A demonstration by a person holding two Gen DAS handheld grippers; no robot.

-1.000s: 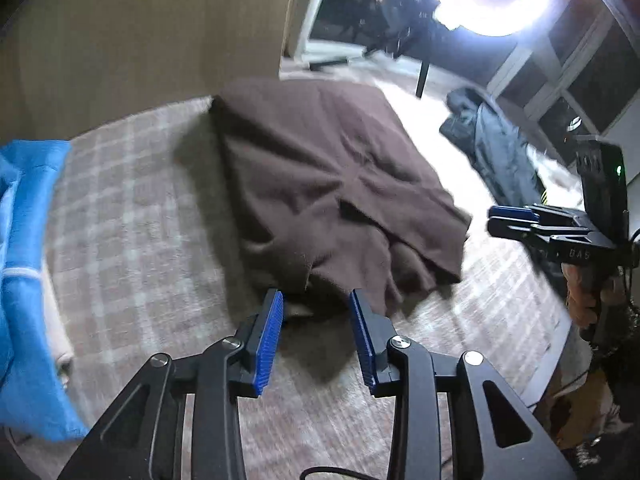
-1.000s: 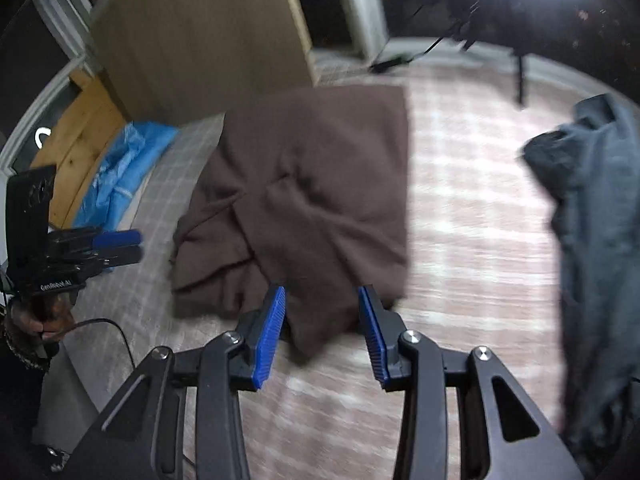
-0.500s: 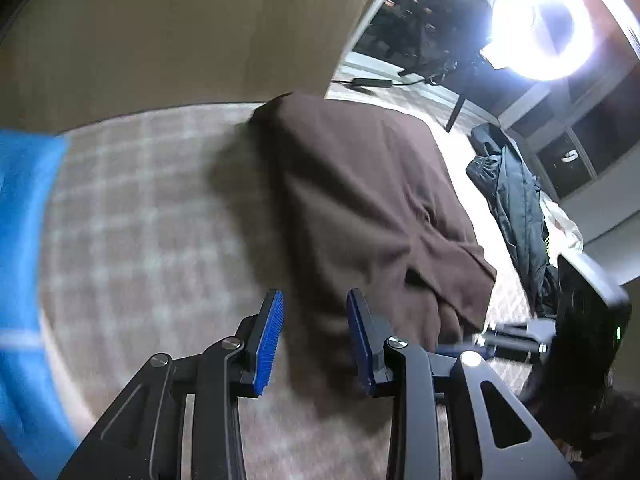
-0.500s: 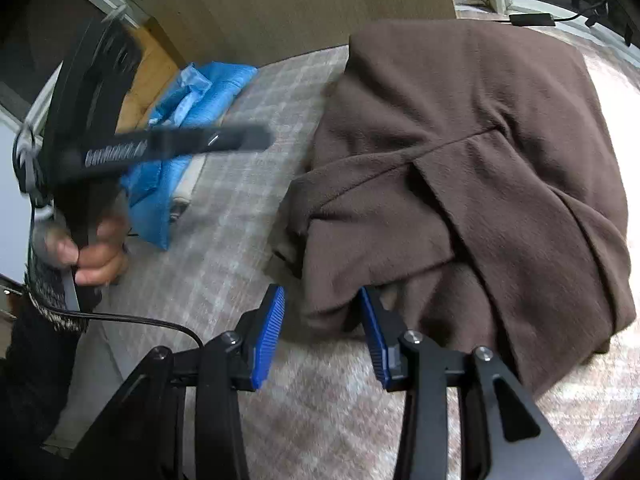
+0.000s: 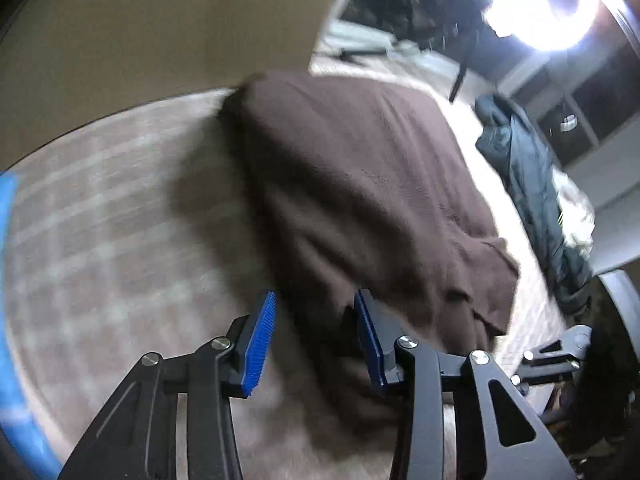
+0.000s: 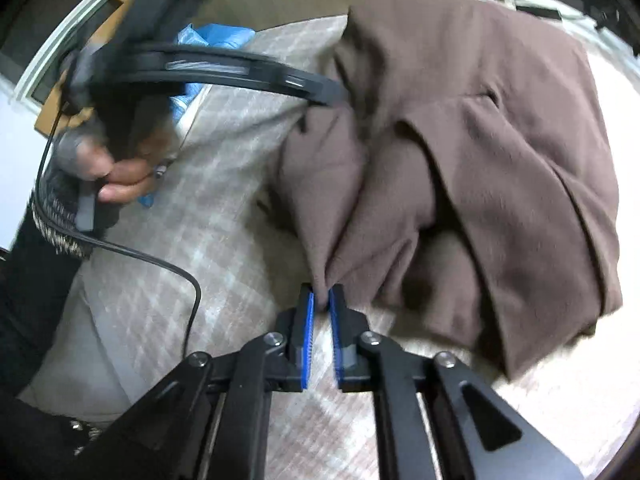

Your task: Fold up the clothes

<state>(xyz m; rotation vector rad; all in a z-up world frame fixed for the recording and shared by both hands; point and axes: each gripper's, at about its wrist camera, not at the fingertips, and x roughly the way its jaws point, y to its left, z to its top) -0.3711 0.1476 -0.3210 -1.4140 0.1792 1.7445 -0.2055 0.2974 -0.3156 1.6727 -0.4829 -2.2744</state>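
A brown garment (image 5: 360,184) lies partly folded on a plaid bedcover (image 5: 100,220). My left gripper (image 5: 314,312) straddles the garment's near left edge. Its jaws are opening, and the cloth lies between the blue pads (image 5: 262,336) without being pressed. In the right wrist view my right gripper (image 6: 322,304) is closing, its pads pinching a ridge at the near edge of the brown garment (image 6: 500,160). A hand (image 6: 120,180) holds the left gripper (image 6: 334,94), whose tips reach the garment's left side. The right gripper (image 5: 524,368) shows at the lower right of the left wrist view.
A dark blue-grey garment (image 5: 532,200) lies on the bed's right side. Blue fabric (image 6: 216,36) sits at the bed's left, beside a wooden panel (image 5: 160,20). A black cable (image 6: 160,260) trails over the cover. A ring light (image 5: 556,4) glares at the back.
Both grippers moved in and down to the garment's near edge. The right jaws went from open to pinched on a fold. The left jaws now straddle the left edge.
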